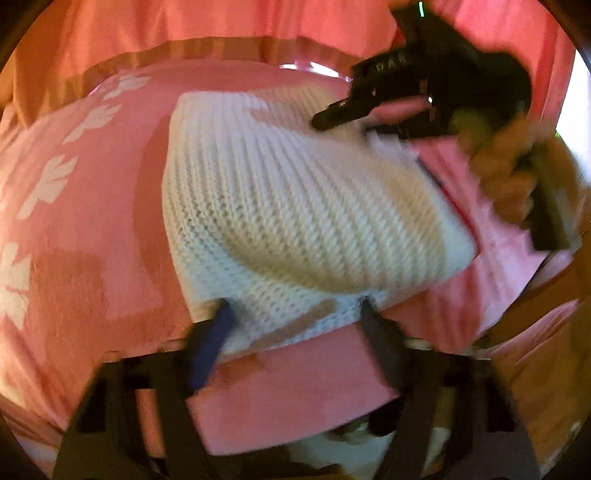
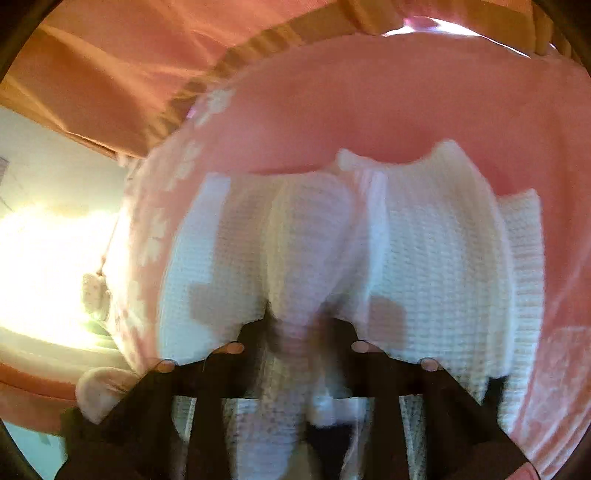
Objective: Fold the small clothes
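A small white knitted garment (image 1: 280, 199) with tan and pink patches lies on a pink blanket (image 1: 74, 206) with white flower prints. My left gripper (image 1: 295, 314) has its fingers spread apart at the garment's near edge, over a pink fold. My right gripper (image 1: 354, 110), black and held by a hand, reaches onto the garment's far right corner. In the right wrist view the garment (image 2: 424, 240) is bunched, and my right gripper (image 2: 295, 332) is pinched on a ridge of the knit.
The pink blanket (image 2: 369, 103) covers the work surface. Orange-pink curtain fabric (image 1: 184, 26) hangs behind it. A bright window area (image 2: 44, 266) glares at the left of the right wrist view. A hand (image 1: 509, 173) holds the right gripper.
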The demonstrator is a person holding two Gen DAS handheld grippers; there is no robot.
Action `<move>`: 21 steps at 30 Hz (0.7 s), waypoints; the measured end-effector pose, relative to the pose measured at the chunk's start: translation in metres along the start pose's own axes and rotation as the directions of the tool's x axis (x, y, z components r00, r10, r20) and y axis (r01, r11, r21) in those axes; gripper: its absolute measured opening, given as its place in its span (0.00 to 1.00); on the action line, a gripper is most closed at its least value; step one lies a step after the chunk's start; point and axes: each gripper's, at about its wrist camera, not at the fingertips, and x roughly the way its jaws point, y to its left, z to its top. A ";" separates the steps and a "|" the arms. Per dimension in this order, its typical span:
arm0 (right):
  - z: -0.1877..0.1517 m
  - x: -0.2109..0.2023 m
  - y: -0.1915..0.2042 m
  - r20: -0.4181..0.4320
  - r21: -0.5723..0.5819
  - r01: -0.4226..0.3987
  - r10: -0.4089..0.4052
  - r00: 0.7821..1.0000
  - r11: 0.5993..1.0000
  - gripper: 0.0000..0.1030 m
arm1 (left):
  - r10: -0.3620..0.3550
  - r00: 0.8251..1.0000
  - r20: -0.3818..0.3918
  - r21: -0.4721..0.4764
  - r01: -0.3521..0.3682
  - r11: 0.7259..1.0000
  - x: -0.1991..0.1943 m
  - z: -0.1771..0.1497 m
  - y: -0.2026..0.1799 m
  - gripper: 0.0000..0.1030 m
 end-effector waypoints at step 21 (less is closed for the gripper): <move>-0.065 -0.097 -0.029 0.085 -0.068 0.008 -0.002 0.996 0.998 0.40 | -0.032 0.997 0.076 0.018 0.031 0.999 -0.027 0.015 -0.035 0.71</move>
